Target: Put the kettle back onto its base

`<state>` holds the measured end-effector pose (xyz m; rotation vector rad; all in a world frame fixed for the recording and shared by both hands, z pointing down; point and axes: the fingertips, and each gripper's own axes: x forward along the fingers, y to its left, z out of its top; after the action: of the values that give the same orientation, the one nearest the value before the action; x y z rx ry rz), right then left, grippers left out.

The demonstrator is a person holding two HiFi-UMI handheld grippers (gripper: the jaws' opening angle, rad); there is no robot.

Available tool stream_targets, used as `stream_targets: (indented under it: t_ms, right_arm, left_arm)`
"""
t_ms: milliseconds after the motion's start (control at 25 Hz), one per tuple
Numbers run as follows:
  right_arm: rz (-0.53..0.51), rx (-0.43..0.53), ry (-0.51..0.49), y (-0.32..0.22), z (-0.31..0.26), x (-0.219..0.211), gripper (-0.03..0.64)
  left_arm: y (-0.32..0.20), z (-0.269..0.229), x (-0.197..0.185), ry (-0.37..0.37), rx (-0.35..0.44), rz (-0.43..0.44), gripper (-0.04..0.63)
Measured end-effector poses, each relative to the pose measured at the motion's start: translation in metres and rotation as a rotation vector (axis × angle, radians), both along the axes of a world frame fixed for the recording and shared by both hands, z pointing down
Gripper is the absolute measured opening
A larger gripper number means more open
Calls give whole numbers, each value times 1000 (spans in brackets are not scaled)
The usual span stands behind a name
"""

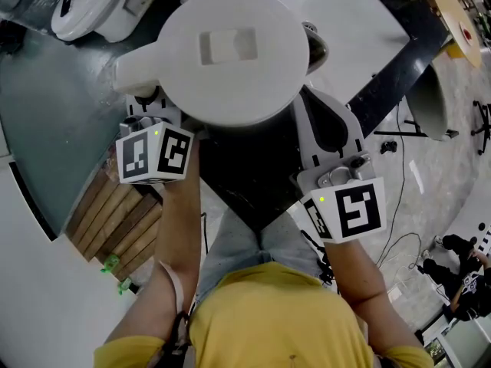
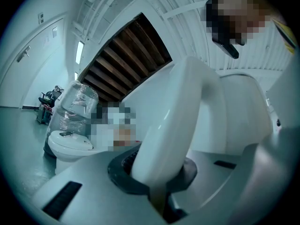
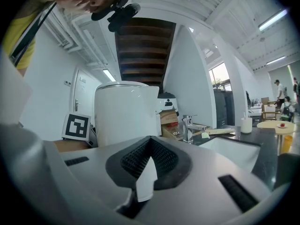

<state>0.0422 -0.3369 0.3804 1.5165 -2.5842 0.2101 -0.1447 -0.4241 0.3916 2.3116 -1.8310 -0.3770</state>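
Head view, white kettle (image 1: 230,52) held high, hiding much of black table (image 1: 383,83), left gripper (image 1: 149,100) jaws clamped on its handle (image 1: 138,71), right gripper (image 1: 313,110) jaws pressed together, empty, beside kettle body, sink (image 1: 353,21), tap (image 3: 190,125), toilet (image 1: 100,6) around.

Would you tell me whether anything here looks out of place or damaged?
Nothing spilled or damaged. The kettle is held aloft, upright, lid shut, its handle clamped in the left gripper; its base shows in no view.
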Motion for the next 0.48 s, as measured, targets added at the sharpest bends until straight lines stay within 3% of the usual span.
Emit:
stream_targets:
  t_ms: [280,480]
  right_arm:
    - [2,-9,1,0,3,0,15]
    - [0,-14,-2,1,6,-3,15]
  left_arm:
    - [0,11,-4,7,-12,-13,23]
    - [0,14,-3,-58,5,-10,17]
